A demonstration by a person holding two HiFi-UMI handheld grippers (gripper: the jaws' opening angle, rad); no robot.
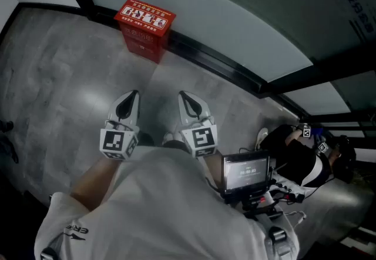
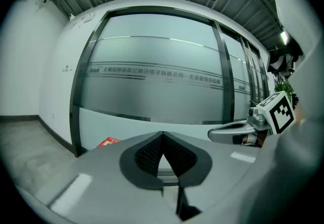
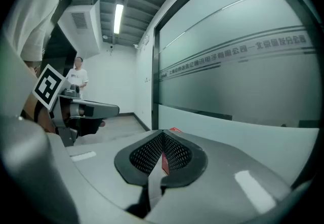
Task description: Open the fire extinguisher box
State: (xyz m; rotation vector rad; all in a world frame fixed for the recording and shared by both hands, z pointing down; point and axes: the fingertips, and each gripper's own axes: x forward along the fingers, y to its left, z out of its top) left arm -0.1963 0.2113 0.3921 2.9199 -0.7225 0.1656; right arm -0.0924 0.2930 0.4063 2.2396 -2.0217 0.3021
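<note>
A red fire extinguisher box (image 1: 143,28) stands on the grey floor against the base of the frosted glass wall, its lid down. In the head view both grippers are held side by side well short of the box, tips pointing toward it. My left gripper (image 1: 133,95) is shut with nothing in it. My right gripper (image 1: 182,95) is shut and empty too. In the left gripper view a corner of the red box (image 2: 108,142) peeks over the jaw housing. In the right gripper view a sliver of the box (image 3: 165,162) shows between the pads.
A curved frosted glass wall (image 1: 247,23) with a dark frame runs along the far side. A second person (image 1: 299,156) sits on the floor at the right with equipment. A small screen (image 1: 246,172) hangs at my chest. Another person (image 3: 77,77) stands down the corridor.
</note>
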